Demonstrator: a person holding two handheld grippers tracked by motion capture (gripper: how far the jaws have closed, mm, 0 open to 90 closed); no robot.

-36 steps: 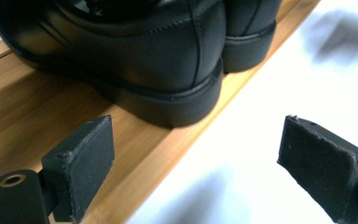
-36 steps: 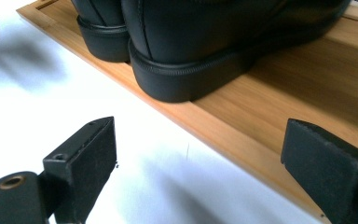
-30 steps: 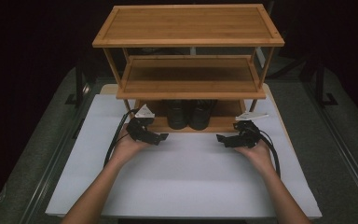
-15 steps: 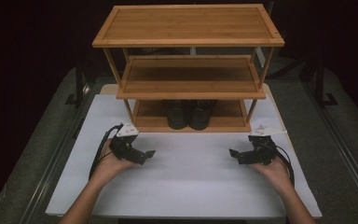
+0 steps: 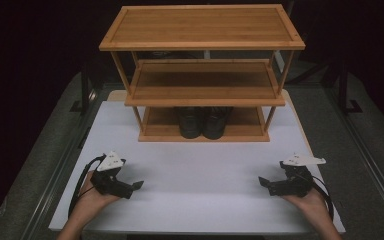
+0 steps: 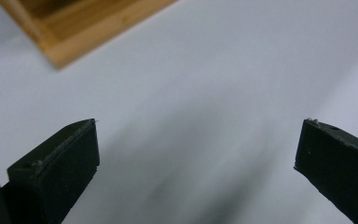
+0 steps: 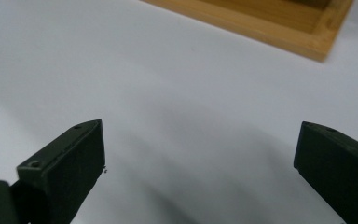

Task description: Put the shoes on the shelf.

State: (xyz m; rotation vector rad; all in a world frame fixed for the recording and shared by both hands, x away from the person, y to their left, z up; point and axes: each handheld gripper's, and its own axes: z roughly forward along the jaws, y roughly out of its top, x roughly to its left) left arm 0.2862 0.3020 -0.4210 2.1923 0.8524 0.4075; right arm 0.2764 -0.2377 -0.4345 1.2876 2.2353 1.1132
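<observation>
- Both tools have drawn back from the rack since the earlier frames: a second ago they sat close to its bottom shelf, and now they lie near the lower edge of the high view, well apart, one at lower left and one at lower right.
- Left tool (image 5: 136, 185) rests in the person's hand low over the white counter (image 5: 200, 175); its own view shows the jaws spread wide, with nothing but bare counter between them.
- Right tool (image 5: 263, 181) is the mirror of it at lower right, tips pointing inward; its view also shows wide-spread jaws with nothing held.
- Between the tools and the rack the counter is bare.
- Farther up, at the centre of the frame, a pair of black shoes (image 5: 203, 121) stands side by side on the bottom shelf of the wooden rack (image 5: 202, 45), toes toward the person, tucked under the middle shelf. A corner of the rack's base shows at the upper left of the left gripper view and the upper right of the right gripper view.
- My reading: the shoes look already set in place, and this is the pull-away step with both hands free.
- If more is wanted, the next move calls for a forward reach toward the bottom shelf, keeping low to clear the middle shelf; otherwise the tools need only settle.
</observation>
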